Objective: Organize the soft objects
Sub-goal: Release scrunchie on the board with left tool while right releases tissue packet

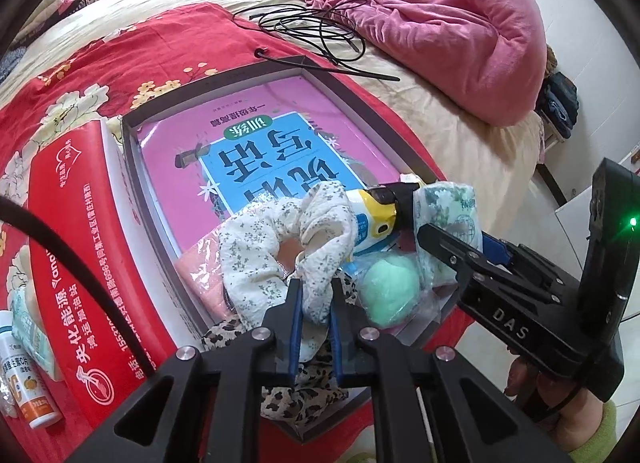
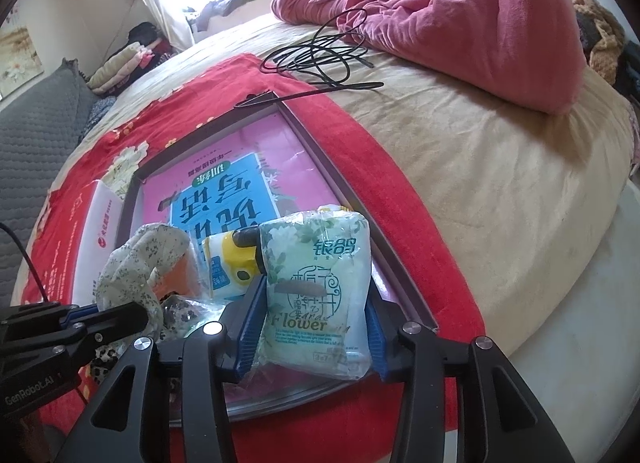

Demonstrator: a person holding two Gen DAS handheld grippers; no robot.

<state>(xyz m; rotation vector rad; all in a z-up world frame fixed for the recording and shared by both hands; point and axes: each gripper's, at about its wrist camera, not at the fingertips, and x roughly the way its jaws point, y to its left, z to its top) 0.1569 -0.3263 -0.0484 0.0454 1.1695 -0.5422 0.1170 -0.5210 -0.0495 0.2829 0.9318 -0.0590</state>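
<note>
My left gripper [image 1: 314, 303] is shut on a white floral scrunchie [image 1: 280, 235] and holds it over the near end of a shallow box [image 1: 132, 167] lined with a pink book. It also shows in the right wrist view [image 2: 140, 263]. My right gripper [image 2: 316, 323] is shut on a pale green tissue pack [image 2: 320, 283] just above the box's near right corner; the pack also shows in the left wrist view [image 1: 444, 207]. A yellow-and-white tissue pack [image 1: 372, 219], a green soft ball in plastic [image 1: 390, 291] and a leopard-print scrunchie [image 1: 304, 395] lie in the box.
The box sits on a red floral cloth [image 1: 80, 63] on a bed. A red carton [image 1: 72, 263] lies left of the box, with a small bottle [image 1: 24, 395] and another tissue pack beside it. A black cable [image 1: 312, 31] and a pink quilt [image 1: 440, 15] lie beyond.
</note>
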